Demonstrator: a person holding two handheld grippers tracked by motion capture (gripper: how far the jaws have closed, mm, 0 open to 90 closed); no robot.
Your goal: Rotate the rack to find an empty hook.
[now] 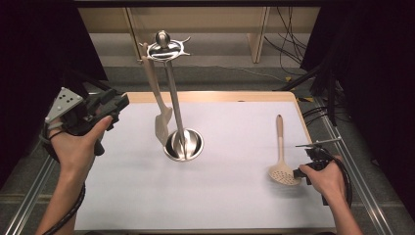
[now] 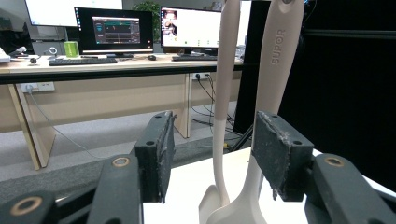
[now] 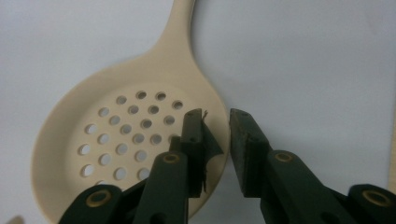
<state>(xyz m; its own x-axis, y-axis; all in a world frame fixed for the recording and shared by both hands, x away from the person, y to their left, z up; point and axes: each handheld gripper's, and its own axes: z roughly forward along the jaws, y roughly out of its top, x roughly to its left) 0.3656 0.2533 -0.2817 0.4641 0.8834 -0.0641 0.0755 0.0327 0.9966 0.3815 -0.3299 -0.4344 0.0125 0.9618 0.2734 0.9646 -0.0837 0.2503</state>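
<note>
the slotted spoon's point(image 1: 284, 172) rim is straddled by the right tool point(image 3: 216, 122), jaws not yet clenched; left tool point(image 1: 108, 108) is released. a shallow edge bite risks slippage.

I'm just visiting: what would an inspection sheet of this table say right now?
Surface: white table top with a wooden edge, flat.
Job's things: slotted spoon lies flat at the right; a pale spatula hangs on the steel rack.
Clutter: nothing seen.
Grippers: left claw open, in the air left of the rack; right claw slightly open, astride the spoon bowl's rim.
Cables: a black cable trails along the left forearm; more lie on the floor behind.
Surroundings: dark curtains at both sides; desks with monitors in the left gripper view.
</note>
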